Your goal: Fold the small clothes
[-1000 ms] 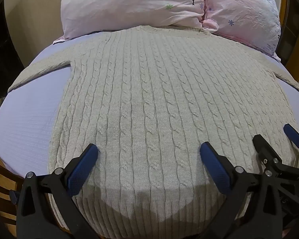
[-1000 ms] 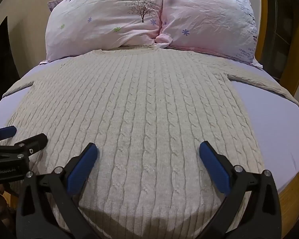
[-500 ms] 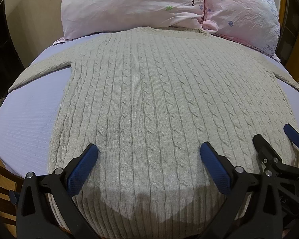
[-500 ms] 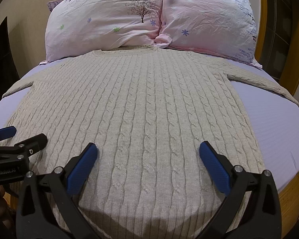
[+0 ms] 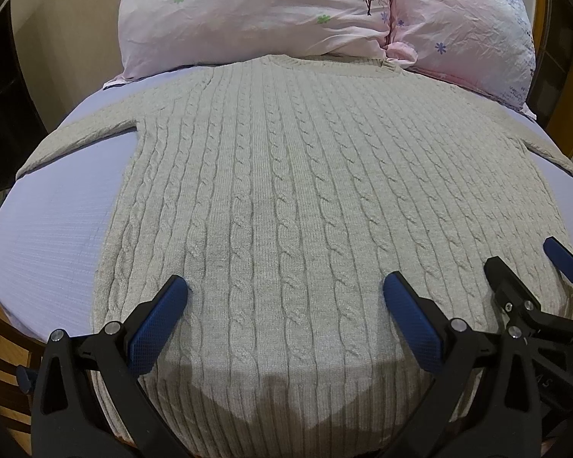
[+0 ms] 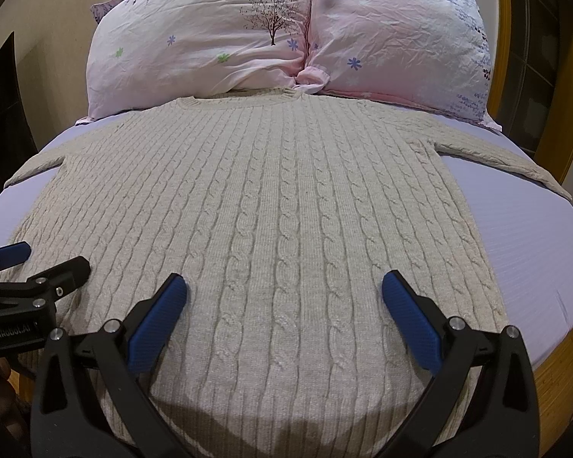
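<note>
Two pillows (image 6: 286, 38) at headboard | sweater (image 5: 305, 198) flat on lilac sheet (image 5: 49, 236) | both jaws apart

Both units, the left gripper (image 5: 284, 297) and right gripper (image 6: 284, 297), are black plastic clamp frames with silver rivets, each finger (image 5: 157, 322) faced with a blue textured pad, and white "GenRobot.AI" lettering shows on the left gripper's side.

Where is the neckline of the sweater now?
In both wrist views the neckline is at the far end of the cable-knit sweater, touching the two pink pillows where they meet.
</note>
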`<state>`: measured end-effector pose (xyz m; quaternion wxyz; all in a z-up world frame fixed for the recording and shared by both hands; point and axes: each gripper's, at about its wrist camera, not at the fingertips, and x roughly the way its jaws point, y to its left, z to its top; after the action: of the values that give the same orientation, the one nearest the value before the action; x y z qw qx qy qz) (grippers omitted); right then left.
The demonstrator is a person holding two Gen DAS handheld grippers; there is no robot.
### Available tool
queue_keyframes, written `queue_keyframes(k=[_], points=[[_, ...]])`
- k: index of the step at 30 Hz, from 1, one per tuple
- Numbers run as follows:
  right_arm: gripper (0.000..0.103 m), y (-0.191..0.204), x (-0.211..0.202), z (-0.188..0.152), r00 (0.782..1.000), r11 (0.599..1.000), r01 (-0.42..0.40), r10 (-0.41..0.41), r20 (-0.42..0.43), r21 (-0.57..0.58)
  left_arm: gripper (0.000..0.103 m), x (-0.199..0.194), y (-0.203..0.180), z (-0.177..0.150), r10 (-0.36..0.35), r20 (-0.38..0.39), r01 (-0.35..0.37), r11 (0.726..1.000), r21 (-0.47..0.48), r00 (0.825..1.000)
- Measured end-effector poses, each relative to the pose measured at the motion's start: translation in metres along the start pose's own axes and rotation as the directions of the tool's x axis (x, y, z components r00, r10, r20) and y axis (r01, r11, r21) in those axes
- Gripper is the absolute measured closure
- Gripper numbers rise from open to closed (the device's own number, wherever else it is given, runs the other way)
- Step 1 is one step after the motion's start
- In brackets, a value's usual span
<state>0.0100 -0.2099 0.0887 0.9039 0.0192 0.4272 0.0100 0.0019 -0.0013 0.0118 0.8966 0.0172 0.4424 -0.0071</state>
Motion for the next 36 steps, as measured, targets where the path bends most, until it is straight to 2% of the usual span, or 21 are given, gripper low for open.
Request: queue_keyframes(k=[36], points=[[0.002,0.0003,-0.0005,-0.0010,1.000,1.000,0.001,-0.001,0.005,0.000,0.001,-0.0014,0.0014,-0.0040,-0.001,0.016,0.001,1.000,0.001,1.000]])
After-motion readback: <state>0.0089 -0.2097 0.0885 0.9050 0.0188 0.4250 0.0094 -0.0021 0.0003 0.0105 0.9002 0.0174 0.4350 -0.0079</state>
